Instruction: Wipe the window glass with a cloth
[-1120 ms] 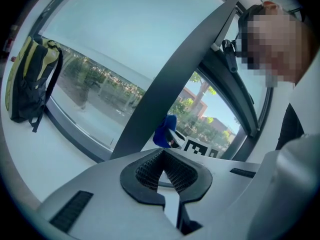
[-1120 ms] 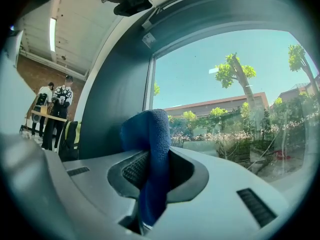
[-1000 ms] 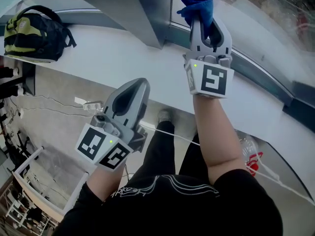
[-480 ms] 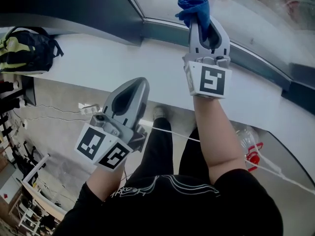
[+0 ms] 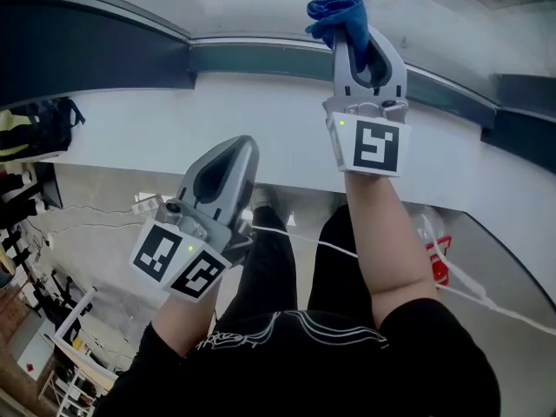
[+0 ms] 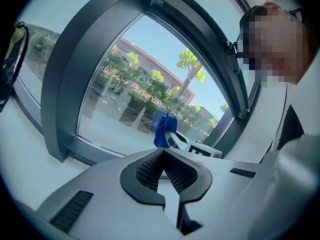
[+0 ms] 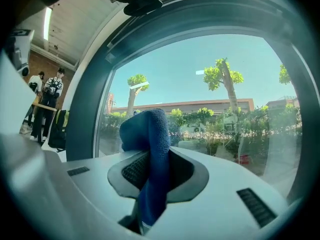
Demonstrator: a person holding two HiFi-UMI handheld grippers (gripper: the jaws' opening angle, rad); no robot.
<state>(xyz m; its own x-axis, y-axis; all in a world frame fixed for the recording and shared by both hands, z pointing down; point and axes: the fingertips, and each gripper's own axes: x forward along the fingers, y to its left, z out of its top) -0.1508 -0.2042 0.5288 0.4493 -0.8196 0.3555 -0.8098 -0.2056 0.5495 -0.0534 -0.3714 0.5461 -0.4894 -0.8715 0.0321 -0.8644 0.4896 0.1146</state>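
- Right tool (image 5: 354, 42): clenched on the blue cloth (image 5: 339, 16). A fold stands up past the tips and the rest runs down between the pads.
- Cloth is held up over the sill's (image 5: 174, 137) far edge, close to the glass (image 5: 261, 7). I cannot tell if it touches the pane.
- Left tool (image 5: 233, 155): closed with nothing in it, hanging off the sill's near edge.
- Progress, my guess: cloth is gripped and brought to the window. No streaks or cleaned patch show, so I count most of the pane as left to wipe.
- Next: press the fold flat on the glass and sweep across.
- Writing: none readable. Only black-and-white square markers on both tools' cubes.
- Bag (image 5: 35, 129) sits at the sill's left end, well apart.
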